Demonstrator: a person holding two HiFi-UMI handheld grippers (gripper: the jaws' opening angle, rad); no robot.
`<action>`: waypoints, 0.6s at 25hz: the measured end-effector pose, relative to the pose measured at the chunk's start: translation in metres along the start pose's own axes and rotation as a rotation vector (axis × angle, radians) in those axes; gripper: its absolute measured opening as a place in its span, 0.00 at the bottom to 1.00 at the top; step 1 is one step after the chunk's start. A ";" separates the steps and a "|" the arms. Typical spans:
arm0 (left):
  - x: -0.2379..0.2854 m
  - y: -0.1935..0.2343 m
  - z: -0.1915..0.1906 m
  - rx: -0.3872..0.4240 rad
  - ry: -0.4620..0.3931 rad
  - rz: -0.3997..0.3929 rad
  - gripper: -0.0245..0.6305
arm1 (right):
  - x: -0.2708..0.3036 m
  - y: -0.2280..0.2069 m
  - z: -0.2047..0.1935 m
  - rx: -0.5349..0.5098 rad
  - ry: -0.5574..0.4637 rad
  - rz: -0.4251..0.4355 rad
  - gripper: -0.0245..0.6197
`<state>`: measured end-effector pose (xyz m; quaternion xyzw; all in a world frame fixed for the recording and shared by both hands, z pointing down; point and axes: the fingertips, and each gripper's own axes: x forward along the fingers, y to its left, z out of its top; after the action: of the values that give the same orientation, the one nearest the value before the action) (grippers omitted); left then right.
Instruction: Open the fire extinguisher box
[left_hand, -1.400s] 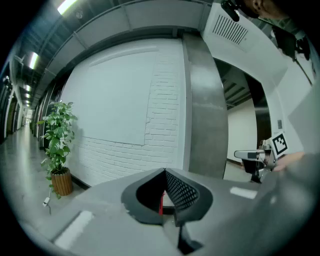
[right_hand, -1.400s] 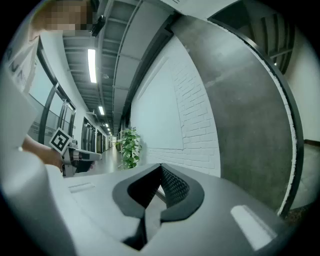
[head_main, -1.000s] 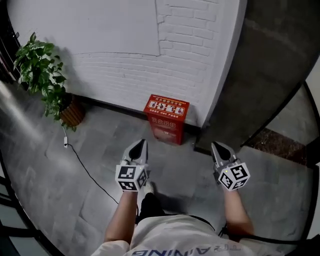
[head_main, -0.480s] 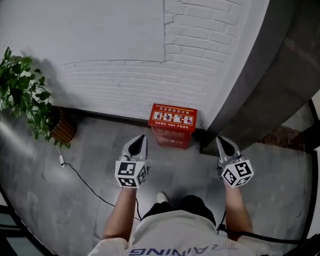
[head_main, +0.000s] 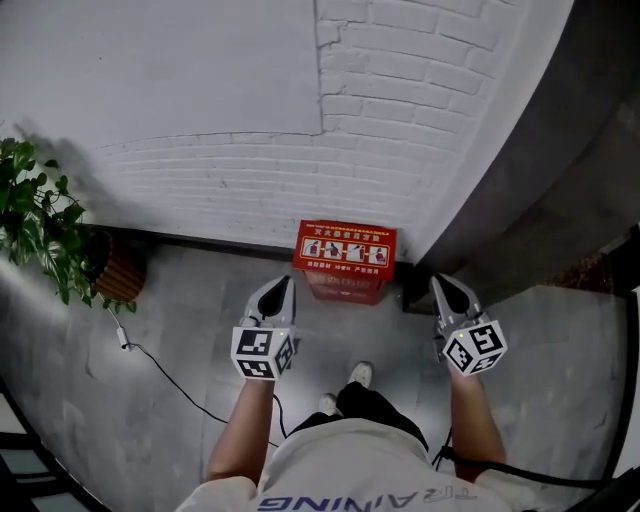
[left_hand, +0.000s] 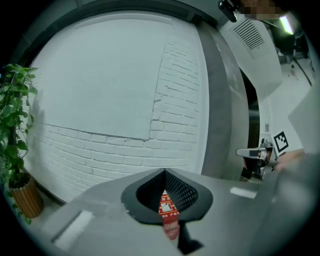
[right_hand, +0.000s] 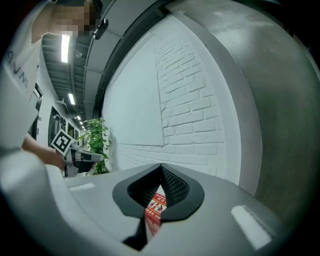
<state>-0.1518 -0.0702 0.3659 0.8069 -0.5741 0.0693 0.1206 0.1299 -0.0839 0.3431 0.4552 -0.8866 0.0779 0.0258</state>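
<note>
The red fire extinguisher box (head_main: 345, 258) stands on the floor against the white brick wall, its lid down with picture labels on top. My left gripper (head_main: 286, 282) hovers just short of the box's left front corner, jaws together and empty. My right gripper (head_main: 438, 281) hangs to the right of the box, near the wall's corner, also shut and empty. In the left gripper view the shut tips (left_hand: 165, 171) frame a sliver of the red box (left_hand: 168, 212) below them. The right gripper view shows its shut tips (right_hand: 161, 165) over the box (right_hand: 154, 210).
A potted plant (head_main: 40, 235) in a brown pot (head_main: 118, 272) stands at the left by the wall, with a black cable (head_main: 170, 375) trailing over the grey floor. A dark grey pillar (head_main: 520, 170) rises right of the box. The person's shoe (head_main: 360, 375) is behind the box.
Both grippers and the person have moved toward the wall; the box now lies close ahead between the grippers, and the plant has slid off to the left. Jaws stay shut.
</note>
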 end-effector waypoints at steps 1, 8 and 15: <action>0.011 0.002 0.002 0.002 0.006 -0.001 0.04 | 0.008 -0.007 -0.003 0.010 0.005 0.003 0.04; 0.074 0.011 0.007 0.015 0.036 -0.009 0.04 | 0.059 -0.038 -0.030 0.040 0.076 0.039 0.04; 0.113 0.029 -0.014 0.026 0.076 -0.046 0.04 | 0.089 -0.042 -0.069 0.062 0.140 0.024 0.04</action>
<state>-0.1414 -0.1781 0.4114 0.8181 -0.5495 0.1048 0.1333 0.1103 -0.1686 0.4269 0.4386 -0.8851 0.1375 0.0726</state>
